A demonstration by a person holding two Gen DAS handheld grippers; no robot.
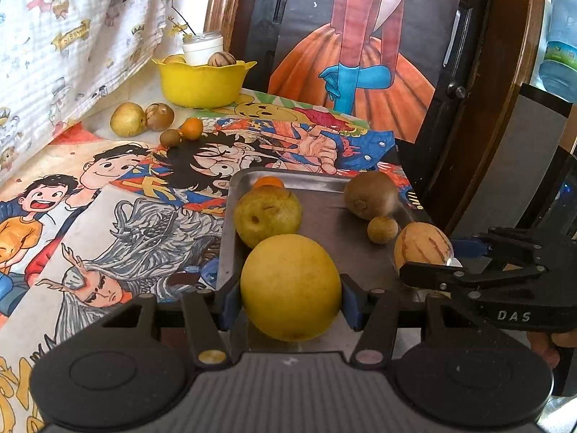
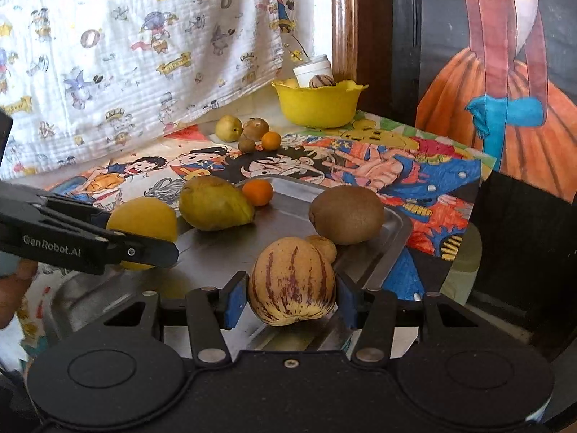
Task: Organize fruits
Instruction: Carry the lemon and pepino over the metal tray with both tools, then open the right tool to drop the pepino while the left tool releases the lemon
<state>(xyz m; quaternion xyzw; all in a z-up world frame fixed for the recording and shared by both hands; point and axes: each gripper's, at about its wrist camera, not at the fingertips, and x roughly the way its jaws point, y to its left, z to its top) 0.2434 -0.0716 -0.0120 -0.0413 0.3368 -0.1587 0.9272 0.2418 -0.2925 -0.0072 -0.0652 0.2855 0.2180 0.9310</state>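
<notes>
**Both grippers clamped on fruit at the tray**

On the bench's far left, loose on the cartoon-printed covering, sit a pale pear (image 1: pixel 127 118), a brown round fruit (image 1: pixel 159 116), a small kiwi (image 1: pixel 170 138) and a small orange (image 1: pixel 191 128), all close together. Just behind them, toward the far edge, stands a yellow bowl (image 1: pixel 202 84) that holds a white jar (image 1: pixel 202 48), a striped brown fruit (image 1: pixel 221 59) and a yellow fruit only partly seen.

Nearer the front lies a metal tray (image 1: pixel 317 231). Along its left edge sit a tiny orange (image 1: pixel 268 181) and a green-yellow pear (image 1: pixel 267 215). At its near left corner the left gripper (image 1: pixel 290 301) has its jaws clamped on a large yellow lemon (image 1: pixel 290 287). On the tray's right side rest a big kiwi (image 1: pixel 370 195) and a small brown fruit (image 1: pixel 382 229). At the near right edge the right gripper (image 2: pixel 291 301) has its jaws clamped on a striped melon (image 2: pixel 291 285).
</notes>
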